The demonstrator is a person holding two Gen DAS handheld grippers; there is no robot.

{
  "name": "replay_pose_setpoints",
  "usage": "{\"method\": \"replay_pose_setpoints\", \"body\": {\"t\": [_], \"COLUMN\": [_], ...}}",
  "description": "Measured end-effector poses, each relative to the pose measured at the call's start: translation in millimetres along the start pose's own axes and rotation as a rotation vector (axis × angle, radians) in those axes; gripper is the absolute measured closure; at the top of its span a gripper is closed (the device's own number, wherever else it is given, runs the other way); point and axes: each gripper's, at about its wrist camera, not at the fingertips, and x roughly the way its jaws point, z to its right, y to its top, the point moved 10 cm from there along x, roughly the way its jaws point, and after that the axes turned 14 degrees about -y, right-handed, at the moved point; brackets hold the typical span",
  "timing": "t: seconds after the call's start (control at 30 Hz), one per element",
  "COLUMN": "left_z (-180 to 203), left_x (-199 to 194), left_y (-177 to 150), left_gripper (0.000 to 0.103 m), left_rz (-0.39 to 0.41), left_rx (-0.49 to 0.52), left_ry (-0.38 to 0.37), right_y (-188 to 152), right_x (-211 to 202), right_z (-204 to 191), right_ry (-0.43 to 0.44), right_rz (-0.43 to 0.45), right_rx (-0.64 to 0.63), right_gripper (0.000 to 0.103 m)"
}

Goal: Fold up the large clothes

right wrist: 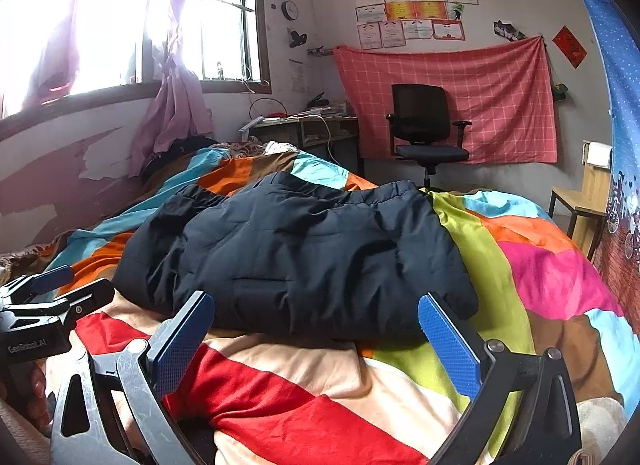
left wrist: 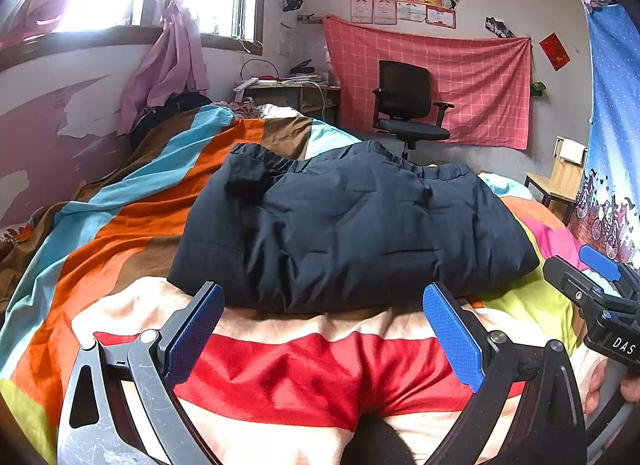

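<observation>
A dark navy padded jacket (left wrist: 344, 225) lies folded into a thick bundle on the bed's multicoloured striped cover (left wrist: 120, 225). My left gripper (left wrist: 324, 305) is open just short of the jacket's near edge, its blue pads empty. In the right wrist view the same jacket (right wrist: 304, 253) sits ahead of my right gripper (right wrist: 316, 317), which is also open and holds nothing. The right gripper's body shows at the right edge of the left wrist view, and the left gripper's body at the left edge of the right wrist view.
The bed cover (right wrist: 540, 273) runs to the far wall. Beyond it stand a black office chair (left wrist: 408, 105), a cluttered desk (left wrist: 296, 93) and a wooden stool (left wrist: 560, 181). A window with pink curtains (left wrist: 172, 53) is on the left.
</observation>
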Motion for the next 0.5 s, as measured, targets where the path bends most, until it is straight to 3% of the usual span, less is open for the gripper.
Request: {"method": "replay_pose_setpoints", "body": {"t": [0.5], "left_z": [1.6], "left_x": [-1.5], "left_y": [-0.3], "left_gripper": [0.005], "left_rz": [0.002], "left_rx": [-0.001], "left_ry": [0.002], "right_y": [0.5], "right_x": [-1.0], "right_z": [4.7], "right_ry": [-0.003], "right_rz": [0.01], "right_rx": [0.005], "right_gripper": [0.0]}}
